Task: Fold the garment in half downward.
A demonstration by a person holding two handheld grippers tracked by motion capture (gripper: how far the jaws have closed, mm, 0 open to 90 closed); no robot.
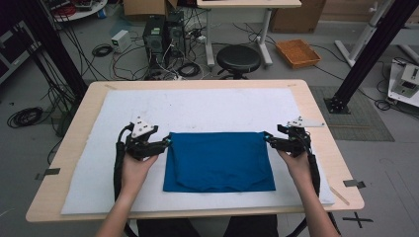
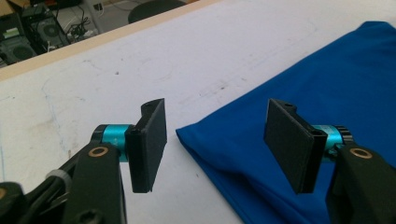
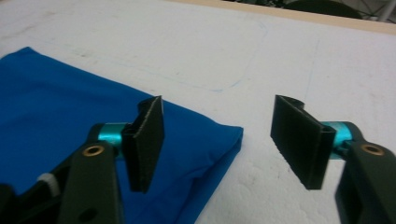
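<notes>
1. Left gripper [image 1: 167, 143] and right gripper [image 1: 267, 138], seen from the high view, sit at the two far corners of a folded, deep-blue rectangle of soft cloth [image 1: 219, 161]. The cloth lies flat between them on a white felt mat [image 1: 197, 106] covering a pale wooden table [image 1: 326, 153].
2. Along the left gripper [image 2: 215, 142] in its own view, the jaws stand wide apart and hold nothing. The cloth's [image 2: 317, 93] corner points into the gap from the right, its tip lying just short of the left-hand jaw.
3. Along the right gripper [image 3: 229, 140] in its own view, the jaws are likewise spread wide and empty. The cloth's [image 3: 70, 107] folded corner lies under and just past the left-hand jaw, with bare mat [image 3: 280, 56] beneath the right-hand one.
4. Judging by the pose, either a fold is about to begin or one has just been let go. A next fold would call for both grippers to dip and pinch every layer at their corners.
</notes>
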